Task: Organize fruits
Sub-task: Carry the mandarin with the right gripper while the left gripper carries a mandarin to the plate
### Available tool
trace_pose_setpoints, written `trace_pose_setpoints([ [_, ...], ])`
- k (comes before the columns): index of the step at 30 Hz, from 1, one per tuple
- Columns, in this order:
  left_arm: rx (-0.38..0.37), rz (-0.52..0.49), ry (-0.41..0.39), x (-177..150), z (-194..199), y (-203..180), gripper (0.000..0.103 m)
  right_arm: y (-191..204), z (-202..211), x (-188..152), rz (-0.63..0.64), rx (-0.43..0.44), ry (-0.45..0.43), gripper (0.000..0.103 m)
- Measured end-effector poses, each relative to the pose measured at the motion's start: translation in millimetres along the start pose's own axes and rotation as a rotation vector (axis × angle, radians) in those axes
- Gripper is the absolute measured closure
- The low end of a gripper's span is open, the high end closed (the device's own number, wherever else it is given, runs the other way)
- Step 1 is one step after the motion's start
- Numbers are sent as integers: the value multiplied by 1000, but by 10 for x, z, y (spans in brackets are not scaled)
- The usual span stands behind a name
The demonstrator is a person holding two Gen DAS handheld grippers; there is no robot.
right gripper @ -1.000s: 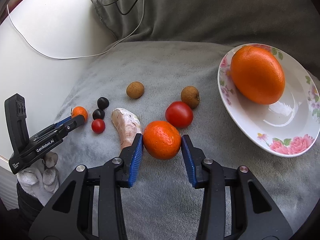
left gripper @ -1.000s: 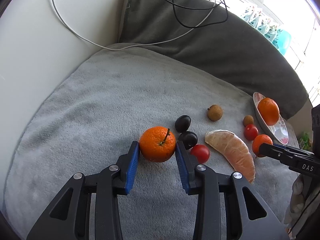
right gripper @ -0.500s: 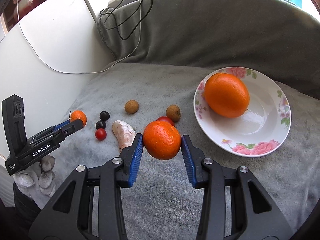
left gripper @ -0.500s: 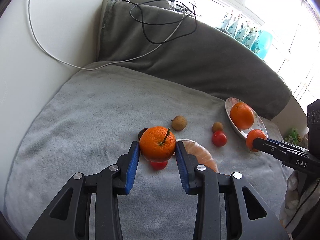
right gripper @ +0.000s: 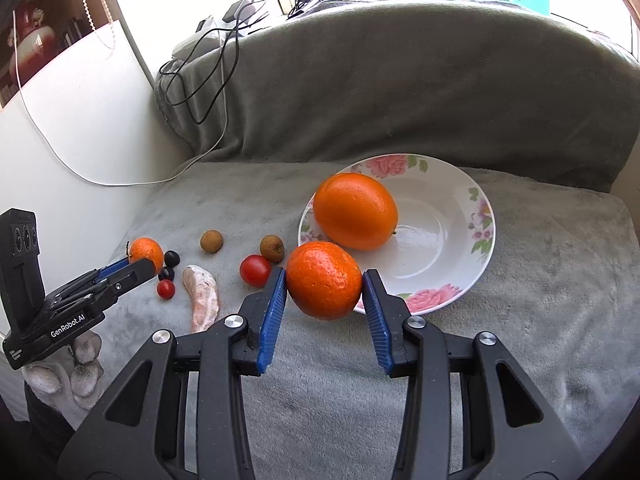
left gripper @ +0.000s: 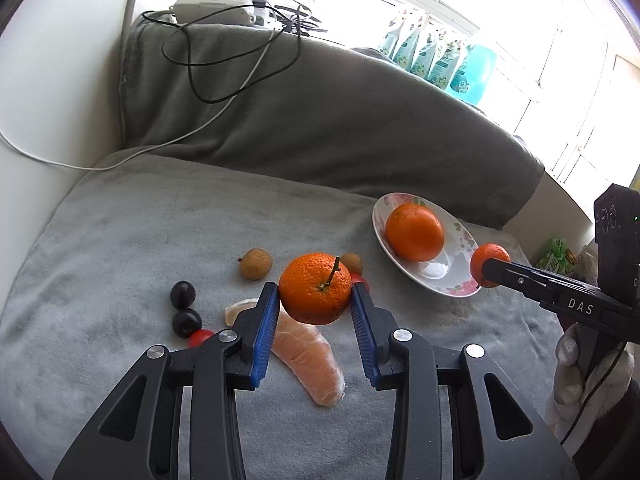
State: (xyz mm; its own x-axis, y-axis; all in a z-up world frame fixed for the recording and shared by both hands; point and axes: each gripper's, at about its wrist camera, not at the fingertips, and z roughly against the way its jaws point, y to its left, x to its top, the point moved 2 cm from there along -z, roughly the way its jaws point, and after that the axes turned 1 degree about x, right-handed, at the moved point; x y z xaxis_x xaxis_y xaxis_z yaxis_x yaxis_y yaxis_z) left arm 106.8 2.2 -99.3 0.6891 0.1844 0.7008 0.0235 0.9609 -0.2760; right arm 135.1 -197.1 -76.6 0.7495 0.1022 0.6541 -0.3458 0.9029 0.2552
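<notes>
Both tongs clenched: left tongs point(left gripper: 315, 300) round stemmed mandarin point(left gripper: 315, 288), right tongs point(right gripper: 324, 280) dimpled mandarin point(right gripper: 323, 279).

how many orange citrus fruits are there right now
3. A large orange sits in the floral plate. One mandarin is gripped in the right claw, and a stemmed mandarin in the left claw. None seem hidden.

- Daylight is pouring through the window point(left gripper: 500, 8) beyond the jaws, blowing it out.
- Fisheye distortion is bending edges; corners are darkening.
- Focus is staying sharp.
</notes>
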Motion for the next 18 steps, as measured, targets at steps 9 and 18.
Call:
trace_pose_setpoints([
  [9,-71,-63,29,45,-233,-460,68,-377,61,75,-47,-38,-21,62],
  [18,-126,-118,71,35,-512,-880,68,-687,-4,195,-71,-72,-27,62],
])
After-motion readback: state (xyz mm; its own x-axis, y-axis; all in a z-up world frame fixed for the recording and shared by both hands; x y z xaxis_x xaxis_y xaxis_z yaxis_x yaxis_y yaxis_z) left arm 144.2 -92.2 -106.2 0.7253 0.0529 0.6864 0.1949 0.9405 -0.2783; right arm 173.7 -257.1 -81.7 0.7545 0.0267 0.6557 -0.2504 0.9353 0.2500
